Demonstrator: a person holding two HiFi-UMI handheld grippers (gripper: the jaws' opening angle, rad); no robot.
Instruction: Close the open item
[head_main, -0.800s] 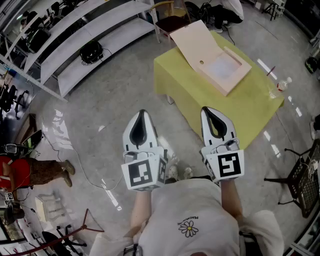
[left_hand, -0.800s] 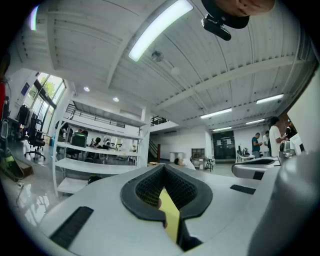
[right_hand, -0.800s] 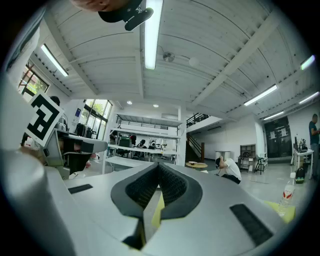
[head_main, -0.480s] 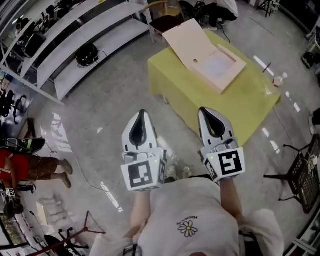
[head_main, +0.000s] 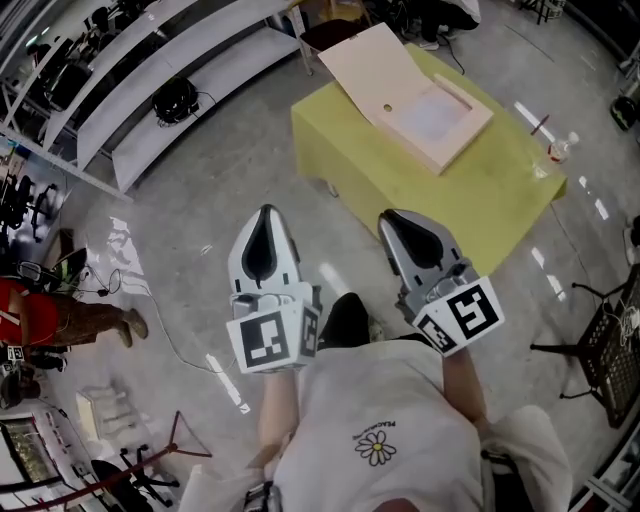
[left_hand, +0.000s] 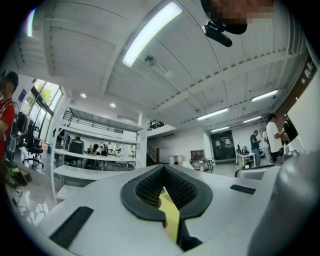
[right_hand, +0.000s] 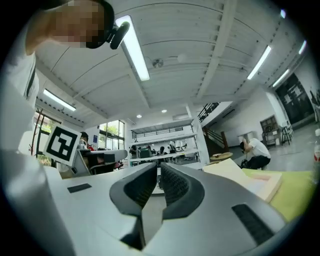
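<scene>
A pale wooden box (head_main: 437, 125) lies open on the yellow table (head_main: 470, 215), its lid (head_main: 372, 68) swung back to the upper left. Both grippers are held over the concrete floor, short of the table's near edge. My left gripper (head_main: 265, 211) is shut and holds nothing. My right gripper (head_main: 389, 217) is also shut and empty, its tip close to the table's near corner. In the right gripper view the box (right_hand: 252, 180) and the table (right_hand: 295, 192) show to the right of the right gripper (right_hand: 158, 167). Through the jaws of the left gripper (left_hand: 162, 168) a strip of yellow shows.
White shelving (head_main: 175, 65) with a black bag (head_main: 176, 100) runs along the upper left. A chair (head_main: 332, 30) stands behind the table and a black wire chair (head_main: 610, 365) at the right. A plastic bottle (head_main: 560, 150) lies beyond the table. A person in red (head_main: 35, 320) stands at the far left.
Both grippers have shifted up the picture toward the table, and the right one now leans to the left. The table and box sit slightly nearer. A dark shoe shows between the grippers.
</scene>
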